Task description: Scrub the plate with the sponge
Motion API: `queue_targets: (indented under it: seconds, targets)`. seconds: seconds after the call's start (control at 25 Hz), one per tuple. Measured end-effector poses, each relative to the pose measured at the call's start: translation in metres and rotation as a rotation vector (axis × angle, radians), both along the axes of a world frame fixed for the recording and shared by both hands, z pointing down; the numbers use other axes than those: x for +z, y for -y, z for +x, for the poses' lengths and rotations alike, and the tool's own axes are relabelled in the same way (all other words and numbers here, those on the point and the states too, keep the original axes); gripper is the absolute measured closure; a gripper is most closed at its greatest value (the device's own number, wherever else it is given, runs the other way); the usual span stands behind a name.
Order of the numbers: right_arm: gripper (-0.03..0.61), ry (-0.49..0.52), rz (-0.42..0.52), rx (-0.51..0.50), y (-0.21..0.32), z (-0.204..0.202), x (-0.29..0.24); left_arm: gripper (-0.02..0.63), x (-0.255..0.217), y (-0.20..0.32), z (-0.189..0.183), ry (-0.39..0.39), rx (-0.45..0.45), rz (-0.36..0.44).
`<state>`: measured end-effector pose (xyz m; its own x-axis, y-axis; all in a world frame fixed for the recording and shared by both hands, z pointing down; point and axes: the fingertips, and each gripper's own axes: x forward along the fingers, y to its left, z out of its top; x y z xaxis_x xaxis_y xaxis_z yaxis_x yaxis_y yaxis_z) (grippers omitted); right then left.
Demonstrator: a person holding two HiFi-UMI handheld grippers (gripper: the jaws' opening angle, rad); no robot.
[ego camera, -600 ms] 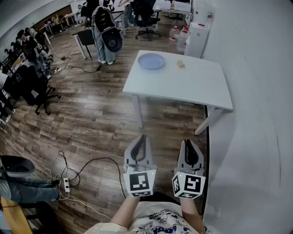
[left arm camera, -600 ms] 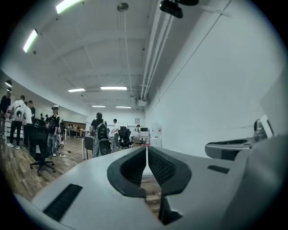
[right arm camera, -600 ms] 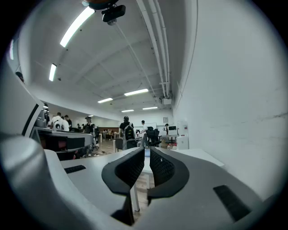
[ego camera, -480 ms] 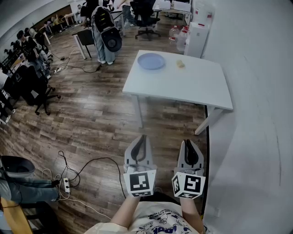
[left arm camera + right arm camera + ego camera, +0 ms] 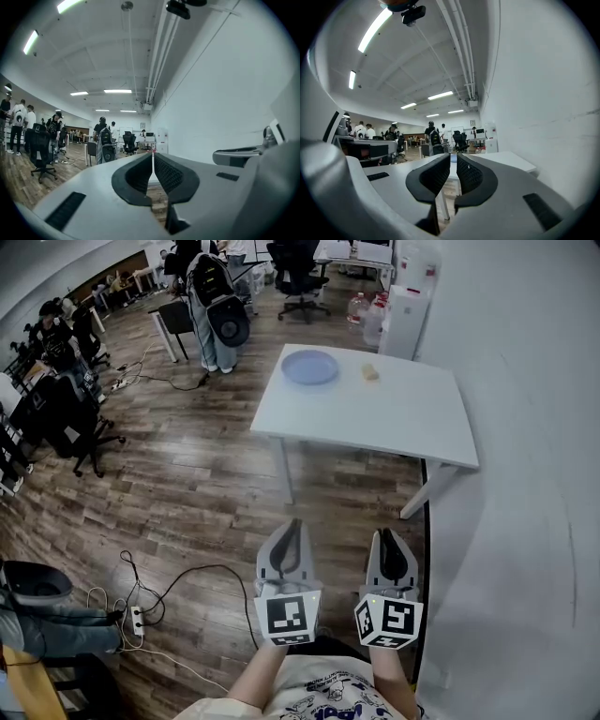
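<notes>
At upper centre of the head view, the plate [image 5: 309, 366] and sponge [image 5: 370, 372] sit apart on the table [image 5: 375, 423]. Lower down, the left claw [image 5: 292, 523] and right claw [image 5: 387, 533] are clenched and empty, probably because the approach has not yet begun.

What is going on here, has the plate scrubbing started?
Not yet. A person stands away from the white table, holding the left gripper and the right gripper level, both shut and empty. The blue plate and the yellow sponge lie apart on the table's far side, untouched.
</notes>
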<state>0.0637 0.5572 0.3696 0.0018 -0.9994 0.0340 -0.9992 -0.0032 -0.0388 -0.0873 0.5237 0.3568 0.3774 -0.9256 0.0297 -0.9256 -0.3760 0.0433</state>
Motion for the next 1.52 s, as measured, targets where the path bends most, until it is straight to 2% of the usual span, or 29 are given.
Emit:
queue_targets:
  seconds: [0.32, 0.6, 0.88, 1.08, 1.52]
  targets:
    - [0.529, 0.03, -0.01, -0.018, 0.007, 0.018, 0.007, 0.594, 0.007, 0.002, 0.012, -0.004, -0.021, -0.014]
    - [0.528, 0.065, -0.049, -0.054, 0.01, 0.021, 0.025, 0.594, 0.024, -0.002, 0.01, -0.011, -0.054, -0.062]
    - [0.528, 0.079, -0.086, -0.06, 0.032, 0.024, 0.04, 0.594, 0.033, 0.021, 0.013, -0.029, -0.064, -0.093]
    - [0.529, 0.086, -0.1, -0.049, 0.063, 0.032, 0.048, 0.594, 0.042, 0.055, 0.021, -0.032, -0.05, -0.104]
    - [0.528, 0.046, -0.085, -0.009, 0.169, 0.051, 0.034, 0.594, 0.03, 0.176, 0.052, -0.062, 0.025, -0.093]
